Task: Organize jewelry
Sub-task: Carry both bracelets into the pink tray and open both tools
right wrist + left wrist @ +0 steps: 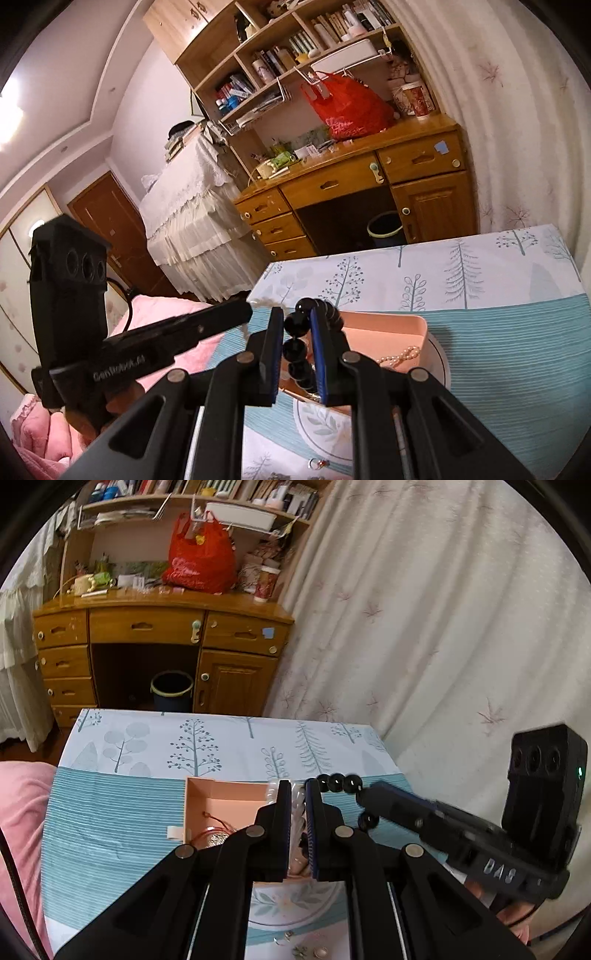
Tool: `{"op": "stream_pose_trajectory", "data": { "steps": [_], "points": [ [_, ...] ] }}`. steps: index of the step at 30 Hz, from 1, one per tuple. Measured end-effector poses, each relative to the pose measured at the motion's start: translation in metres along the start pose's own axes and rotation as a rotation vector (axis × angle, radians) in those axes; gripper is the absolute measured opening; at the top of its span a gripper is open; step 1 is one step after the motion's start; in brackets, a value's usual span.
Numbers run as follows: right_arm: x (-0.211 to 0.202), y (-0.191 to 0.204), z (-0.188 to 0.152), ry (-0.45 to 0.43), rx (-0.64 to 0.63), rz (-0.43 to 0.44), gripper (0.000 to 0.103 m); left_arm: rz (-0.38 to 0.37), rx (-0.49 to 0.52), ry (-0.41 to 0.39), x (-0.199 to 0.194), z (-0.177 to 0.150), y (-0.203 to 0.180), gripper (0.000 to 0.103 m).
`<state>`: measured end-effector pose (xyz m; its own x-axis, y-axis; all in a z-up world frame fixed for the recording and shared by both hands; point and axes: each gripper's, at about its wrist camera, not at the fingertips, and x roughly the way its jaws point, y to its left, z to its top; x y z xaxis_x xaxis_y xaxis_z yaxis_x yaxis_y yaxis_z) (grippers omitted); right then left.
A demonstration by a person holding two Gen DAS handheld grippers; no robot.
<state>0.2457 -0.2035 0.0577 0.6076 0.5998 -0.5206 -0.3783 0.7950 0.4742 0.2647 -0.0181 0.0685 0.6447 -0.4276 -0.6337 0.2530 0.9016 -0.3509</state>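
My left gripper (pixel 297 787) is shut on a string of white pearly beads (pixel 298 806), held above the open pink box (pixel 221 803). My right gripper (pixel 297 315) is shut on a bracelet of large black beads (pixel 295 349), which hangs between its blue pads. The two grippers are side by side over the box. The black bead bracelet (pixel 340 782) also shows beside the right gripper (pixel 364 794) in the left wrist view. In the right wrist view, the left gripper (pixel 248 310) holds the white beads (pixel 264 303). A pearl necklace (pixel 400 354) lies in the pink box (pixel 388 326).
The box stands on a teal and white tree-print tablecloth (pixel 110 812), partly over a round floral plate (pixel 325 424). Small rings (pixel 319 950) lie near the front edge. A pink blanket (pixel 18 812) is on the left. A wooden desk (pixel 159 627) and curtain (pixel 443 627) stand behind.
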Motion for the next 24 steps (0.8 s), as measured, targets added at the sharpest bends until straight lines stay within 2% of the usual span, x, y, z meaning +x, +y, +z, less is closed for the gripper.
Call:
{"op": "stream_pose_trajectory", "data": {
  "steps": [4, 8, 10, 11, 12, 14, 21, 24],
  "points": [
    [0.019, -0.004, -0.005, 0.044, 0.002, -0.045, 0.015, -0.006, -0.015, 0.043, 0.012, -0.002, 0.013, 0.005],
    [0.032, -0.009, -0.008, 0.08, 0.004, -0.093, 0.015, 0.047, -0.035, 0.049, 0.018, -0.001, 0.021, 0.006],
    [0.033, -0.008, -0.009, 0.085, -0.002, -0.097, 0.017, 0.047, -0.054, 0.066, 0.021, -0.002, 0.026, 0.008],
    [0.033, -0.008, -0.009, 0.086, -0.002, -0.097, 0.023, 0.046, -0.062, 0.072, 0.022, -0.002, 0.027, 0.009],
    [0.03, -0.008, -0.009, 0.078, 0.0, -0.1, 0.034, 0.049, -0.067, 0.077, 0.023, -0.002, 0.029, 0.01],
    [0.027, -0.006, -0.009, 0.063, 0.0, -0.108, 0.042, 0.07, -0.068, 0.084, 0.024, -0.003, 0.03, 0.011],
    [0.015, -0.007, -0.006, 0.049, 0.022, -0.13, 0.042, 0.149, -0.041, 0.074, 0.018, -0.005, 0.024, 0.02],
    [0.007, -0.006, -0.005, 0.047, 0.041, -0.137, 0.043, 0.156, -0.034, 0.063, 0.007, -0.007, 0.019, 0.024]
  ]
}}
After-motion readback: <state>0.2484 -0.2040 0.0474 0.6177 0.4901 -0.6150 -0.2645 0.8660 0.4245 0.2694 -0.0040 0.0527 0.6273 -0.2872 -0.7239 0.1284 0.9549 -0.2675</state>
